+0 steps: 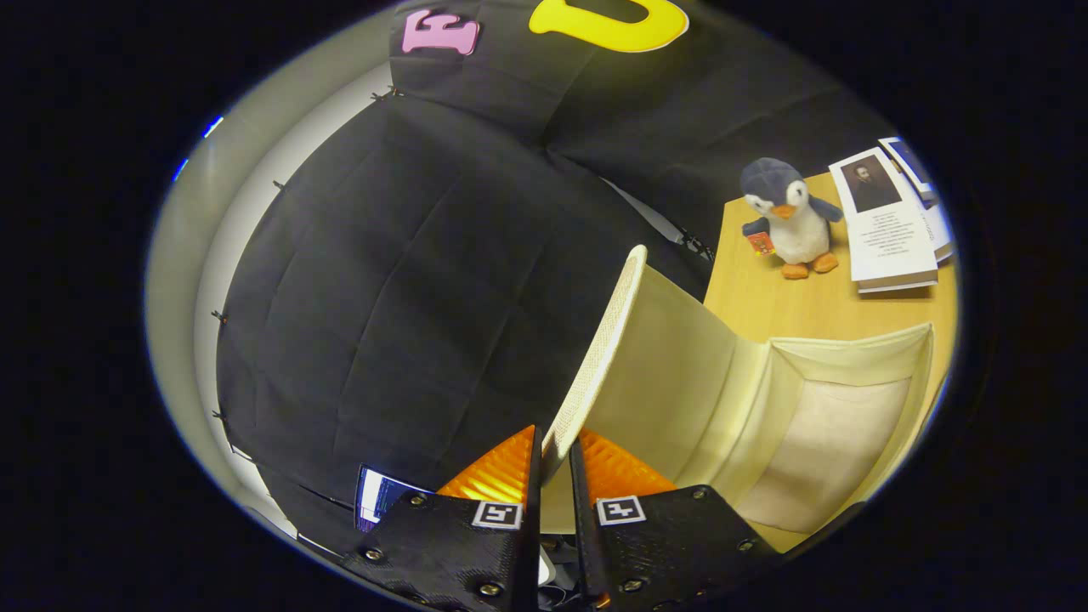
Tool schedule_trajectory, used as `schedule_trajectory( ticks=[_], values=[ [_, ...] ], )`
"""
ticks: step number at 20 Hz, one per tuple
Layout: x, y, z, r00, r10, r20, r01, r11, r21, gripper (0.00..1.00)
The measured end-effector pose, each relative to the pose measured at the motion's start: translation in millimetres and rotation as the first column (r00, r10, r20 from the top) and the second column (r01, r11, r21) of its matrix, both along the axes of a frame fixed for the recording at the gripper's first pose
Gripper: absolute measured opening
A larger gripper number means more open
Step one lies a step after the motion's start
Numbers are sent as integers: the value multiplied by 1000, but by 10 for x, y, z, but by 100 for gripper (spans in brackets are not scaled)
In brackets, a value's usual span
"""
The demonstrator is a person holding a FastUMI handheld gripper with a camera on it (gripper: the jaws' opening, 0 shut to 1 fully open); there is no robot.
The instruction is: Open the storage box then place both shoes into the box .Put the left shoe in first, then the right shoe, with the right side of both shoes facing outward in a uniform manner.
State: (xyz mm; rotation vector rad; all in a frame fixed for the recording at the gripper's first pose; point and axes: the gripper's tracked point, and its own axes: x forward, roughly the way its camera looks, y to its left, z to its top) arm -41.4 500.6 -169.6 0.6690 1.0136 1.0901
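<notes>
My gripper (554, 452) is shut on the cream fabric lid (595, 357) of the storage box, pinching the lid's edge between both fingers. The lid stands swung up, nearly upright, with its woven outer face toward the black cloth wall. To the right of the fingers the box (850, 357) lies open, and I see its pale empty inside and padded bottom (833, 450). It rests on a wooden table (748, 297). No shoe shows in this view.
Beyond the box a plush penguin (786, 219) stands on the table beside a stack of books (888, 225). A lit screen (378, 497) sits low to the left of the fingers, against the cloth wall.
</notes>
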Motion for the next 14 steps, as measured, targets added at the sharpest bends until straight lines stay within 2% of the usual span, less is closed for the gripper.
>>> schedule_trajectory(
  ticks=[7, 9, 10, 11, 12, 13, 14],
  values=[
    [-112, 863, -403, 1000, 27, -1, -27, 993, -116, 18],
    [-107, 941, -428, 999, 29, 19, -27, 991, -132, 33],
    [-122, 944, -434, 999, 39, 27, -35, 989, -141, 48],
    [-103, 931, -455, 998, 49, 47, -41, 986, -161, 57],
    [-61, 871, -480, 996, 56, 72, -42, 983, -181, 60],
    [-25, 831, -475, 993, 63, 95, -44, 980, -194, 67],
    [-24, 817, -474, 992, 67, 110, -43, 979, -201, 80]
  ],
)
